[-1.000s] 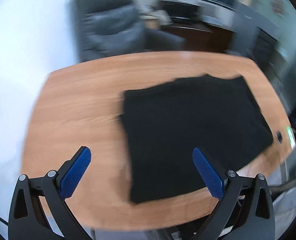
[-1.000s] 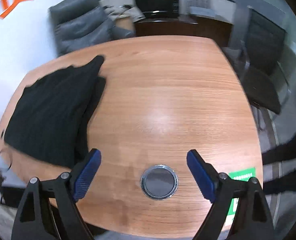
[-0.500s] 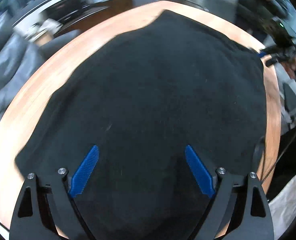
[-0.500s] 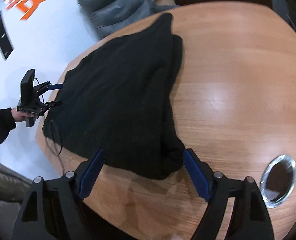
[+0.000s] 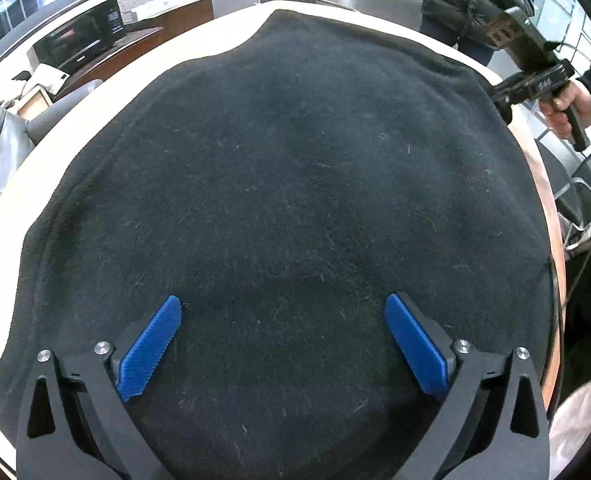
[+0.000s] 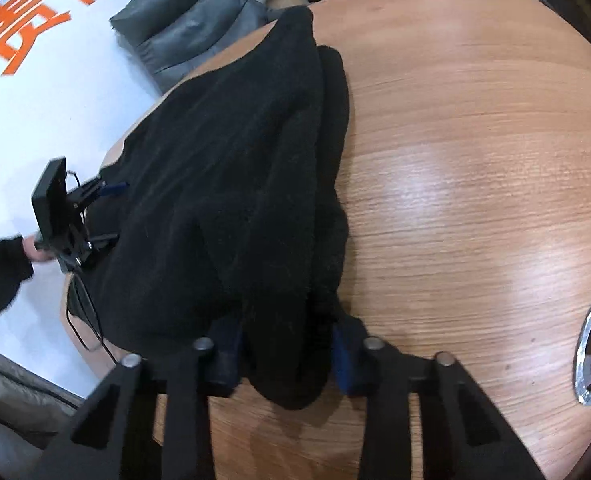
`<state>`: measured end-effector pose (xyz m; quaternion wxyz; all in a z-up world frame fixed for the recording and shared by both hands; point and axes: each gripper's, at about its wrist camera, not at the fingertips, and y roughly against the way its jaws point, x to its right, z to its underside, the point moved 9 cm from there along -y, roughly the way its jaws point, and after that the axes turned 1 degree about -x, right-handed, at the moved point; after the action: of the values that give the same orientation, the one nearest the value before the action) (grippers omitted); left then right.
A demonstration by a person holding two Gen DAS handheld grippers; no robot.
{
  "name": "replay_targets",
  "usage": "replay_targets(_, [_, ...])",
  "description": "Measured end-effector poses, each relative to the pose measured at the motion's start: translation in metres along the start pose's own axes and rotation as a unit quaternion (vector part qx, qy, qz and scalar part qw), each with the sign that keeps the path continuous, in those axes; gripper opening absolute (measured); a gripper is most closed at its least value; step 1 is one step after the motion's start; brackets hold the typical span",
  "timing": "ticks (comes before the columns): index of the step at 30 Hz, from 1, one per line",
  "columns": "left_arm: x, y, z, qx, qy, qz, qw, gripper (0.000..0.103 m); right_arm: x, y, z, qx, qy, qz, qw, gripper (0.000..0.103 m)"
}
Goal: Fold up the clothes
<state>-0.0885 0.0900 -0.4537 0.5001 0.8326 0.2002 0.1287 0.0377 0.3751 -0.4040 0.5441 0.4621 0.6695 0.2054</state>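
The black fleece garment [image 6: 235,184] lay partly folded toward nine o'clock on the round wooden worktop [image 6: 475,200], its near corner clenched in the right tongs [image 6: 285,354] while the left tongs [image 5: 283,340] hovered released above it, so further folds seemingly remained.

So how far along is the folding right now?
Done: the black garment already lies doubled over on the table. In hand: the right gripper pinches its near corner; the left gripper hovers open above it. Left: the next fold.
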Motion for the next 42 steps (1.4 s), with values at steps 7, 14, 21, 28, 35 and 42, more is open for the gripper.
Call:
replay_targets(7, [0.025,-0.031,-0.069,0.015,-0.004,-0.009,0.9998,0.103,-0.062,0.072,-0.062,0.087,0.057,-0.063,0.993,0.023])
replay_targets(14, [0.079,-0.081,-0.168,0.028,0.003,0.004,0.9996,0.103,-0.125,0.111,-0.083,0.068,0.179,-0.103,0.976,0.023])
replay_targets(21, [0.097,-0.107,-0.201,0.035,0.045,-0.006,0.9984,0.103,-0.095,0.109,-0.054,0.018,0.149,-0.156,0.976,0.024])
replay_targets(28, [0.085,-0.075,-0.18,0.029,0.075,0.012,0.9967,0.101,-0.075,0.112,-0.061,0.031,0.142,-0.158,0.977,0.023])
replay_targets(35, [0.086,-0.07,-0.148,0.053,0.072,-0.022,0.9957,0.103,-0.098,0.108,-0.071,0.036,0.169,-0.173,0.97,0.023])
replay_targets(42, [0.11,-0.098,-0.176,0.086,0.106,-0.024,0.9904,0.103,-0.163,0.117,-0.063,-0.001,0.24,-0.227,0.944,0.023])
